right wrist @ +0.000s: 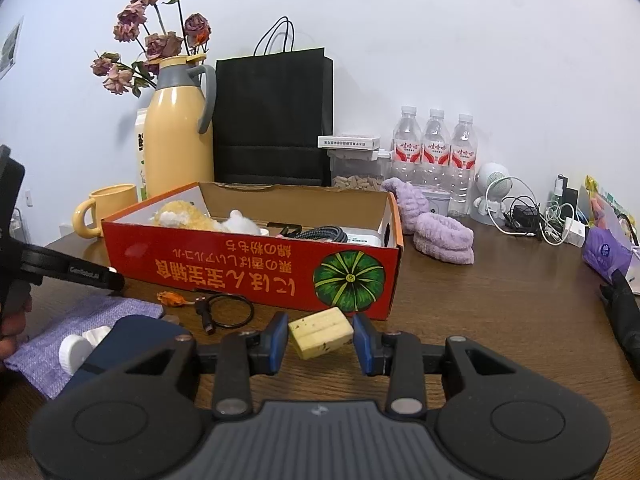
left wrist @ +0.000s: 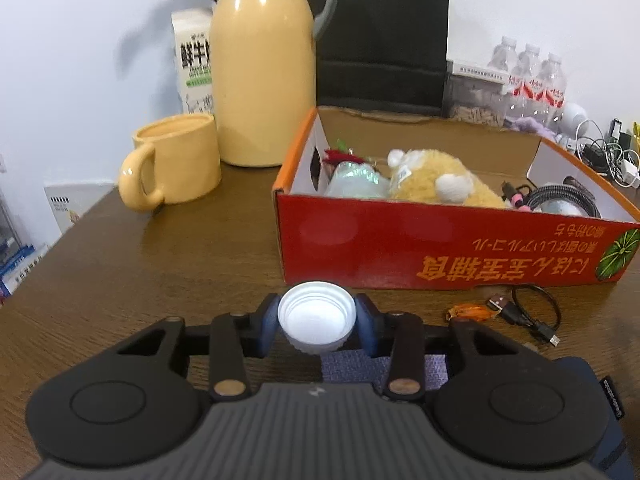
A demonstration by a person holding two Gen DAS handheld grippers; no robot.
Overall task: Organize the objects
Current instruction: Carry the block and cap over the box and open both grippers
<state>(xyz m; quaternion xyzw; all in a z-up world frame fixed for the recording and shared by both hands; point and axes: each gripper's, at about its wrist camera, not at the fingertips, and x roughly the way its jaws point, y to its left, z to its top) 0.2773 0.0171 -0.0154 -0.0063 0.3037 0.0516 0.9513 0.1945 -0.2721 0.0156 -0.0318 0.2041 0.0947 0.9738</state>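
Now my left gripper [left wrist: 316,322] pinches the light, rigid, slippery white cap [left wrist: 316,316] across its ribbed sides; right gripper [right wrist: 320,340] flanks the yellow block [right wrist: 321,333], contact unclear.

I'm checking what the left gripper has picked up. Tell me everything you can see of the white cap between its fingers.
The white cap is a round plastic screw cap with a ribbed outer wall and thread ridges inside. It is tilted, with its open side facing the camera, and looks empty. The left gripper pinches it between blue fingers on opposite sides. It sits in front of the red cardboard box.
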